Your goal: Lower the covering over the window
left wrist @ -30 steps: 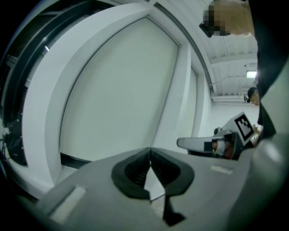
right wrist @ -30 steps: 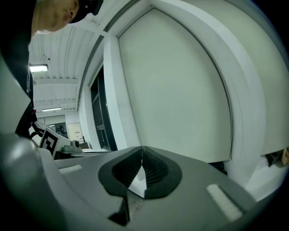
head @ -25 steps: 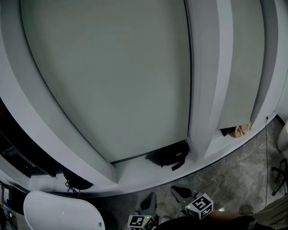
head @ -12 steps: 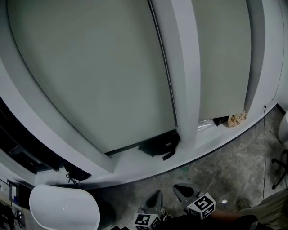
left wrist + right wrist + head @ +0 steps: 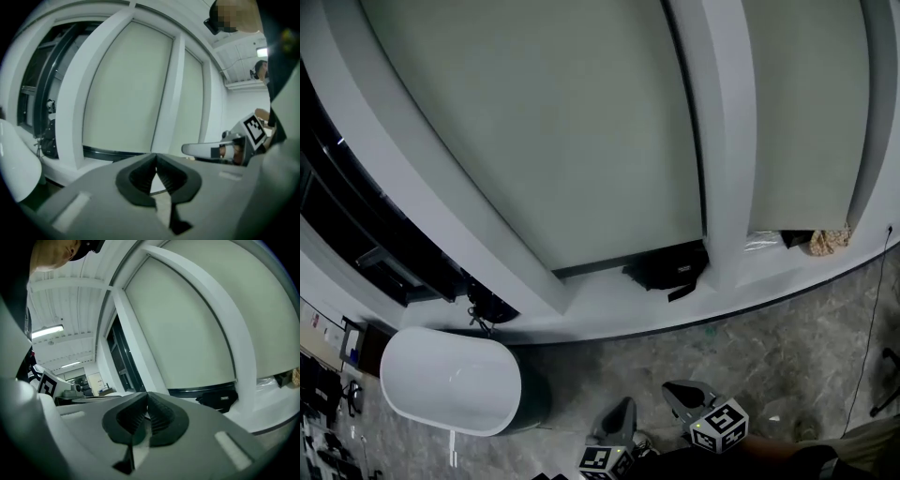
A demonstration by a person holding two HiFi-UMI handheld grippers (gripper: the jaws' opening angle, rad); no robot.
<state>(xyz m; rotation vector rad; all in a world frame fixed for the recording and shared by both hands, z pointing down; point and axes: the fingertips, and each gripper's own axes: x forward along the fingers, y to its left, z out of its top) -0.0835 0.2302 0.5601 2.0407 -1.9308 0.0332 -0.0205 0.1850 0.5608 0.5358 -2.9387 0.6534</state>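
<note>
We hold both claws low at the bottom edge of the head view, right of centre. Our left claw (image 5: pixel 622 412) points up the frame, with its marker cube (image 5: pixel 600 461) at the very bottom. Our right claw (image 5: pixel 675 392) sits just beside it on the right, tips angled toward the upper left. In the left gripper view the jaws meet at their tips, nothing between them. In the right gripper view the jaws also meet, empty.
</note>
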